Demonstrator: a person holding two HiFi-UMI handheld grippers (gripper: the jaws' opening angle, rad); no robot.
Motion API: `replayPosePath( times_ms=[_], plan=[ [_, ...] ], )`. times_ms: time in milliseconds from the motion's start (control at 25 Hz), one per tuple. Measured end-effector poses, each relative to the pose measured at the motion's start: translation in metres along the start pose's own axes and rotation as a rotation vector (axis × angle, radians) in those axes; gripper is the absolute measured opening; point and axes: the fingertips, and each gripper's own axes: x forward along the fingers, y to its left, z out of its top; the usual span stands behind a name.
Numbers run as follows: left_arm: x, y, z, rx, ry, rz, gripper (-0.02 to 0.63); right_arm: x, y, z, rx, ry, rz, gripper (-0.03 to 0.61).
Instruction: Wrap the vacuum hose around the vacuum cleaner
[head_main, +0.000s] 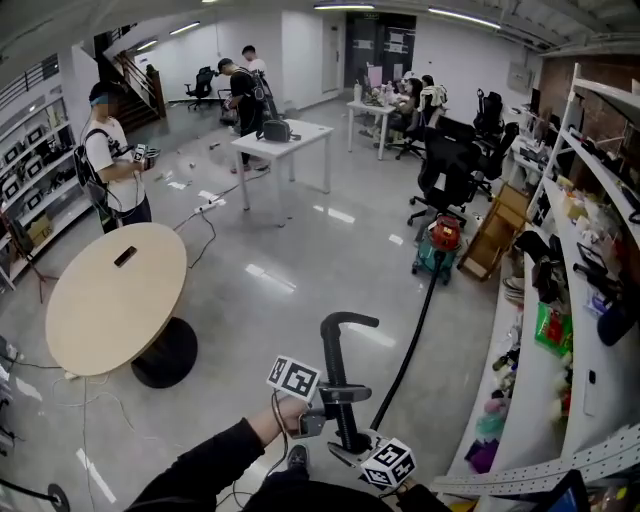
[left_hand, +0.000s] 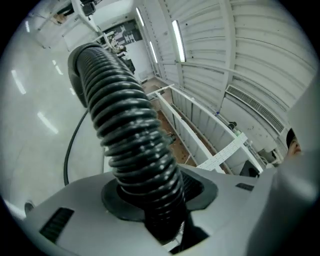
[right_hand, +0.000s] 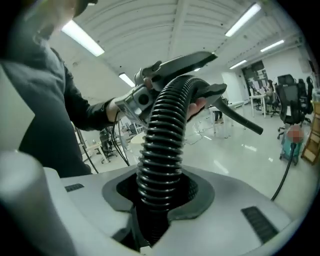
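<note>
The vacuum cleaner (head_main: 439, 245), teal with a red top, stands far off by the office chairs. Its black hose (head_main: 405, 360) runs across the floor toward me. The ribbed end of the hose (head_main: 335, 375) rises between my hands and bends over into a curved handle (head_main: 350, 320). My left gripper (head_main: 322, 400) is shut on the ribbed hose (left_hand: 130, 130) higher up. My right gripper (head_main: 358, 450) is shut on the same hose (right_hand: 165, 140) just below. In the right gripper view the left gripper (right_hand: 142, 97) shows beyond on the hose, and the vacuum cleaner (right_hand: 289, 148) stands at the far right.
A round beige table (head_main: 115, 295) stands at the left, a white table (head_main: 285, 140) farther back. White shelves (head_main: 560, 380) full of goods line the right. Office chairs (head_main: 450, 160) and a wooden frame (head_main: 495, 235) flank the vacuum. A person (head_main: 110, 165) stands at the left; others are at the back.
</note>
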Motion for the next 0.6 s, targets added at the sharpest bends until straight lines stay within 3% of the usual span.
replayPosePath(
  times_ms=[80, 160, 280, 360, 480, 600],
  plan=[
    [-0.005, 0.01, 0.015, 0.083, 0.047, -0.025, 0.237, 0.007, -0.014, 0.018, 0.072, -0.008, 0.002, 0.146],
    [-0.017, 0.023, 0.024, 0.124, 0.09, -0.059, 0.286, 0.012, -0.031, 0.032, 0.159, -0.034, -0.014, 0.146],
    [-0.048, 0.044, 0.034, 0.042, 0.098, -0.153, 0.299, 0.012, -0.066, 0.045, 0.342, -0.116, -0.06, 0.146],
    [-0.068, 0.069, 0.031, 0.044, 0.115, -0.146, 0.299, 0.012, -0.088, 0.05, 0.412, -0.131, -0.086, 0.146],
    [-0.079, 0.11, 0.0, 0.175, 0.22, -0.049, 0.299, 0.016, -0.12, 0.064, 0.514, -0.157, -0.125, 0.146],
    [-0.064, 0.129, -0.043, 0.378, 0.365, 0.02, 0.299, 0.015, -0.157, 0.094, 0.671, -0.288, -0.147, 0.147]
  ],
)
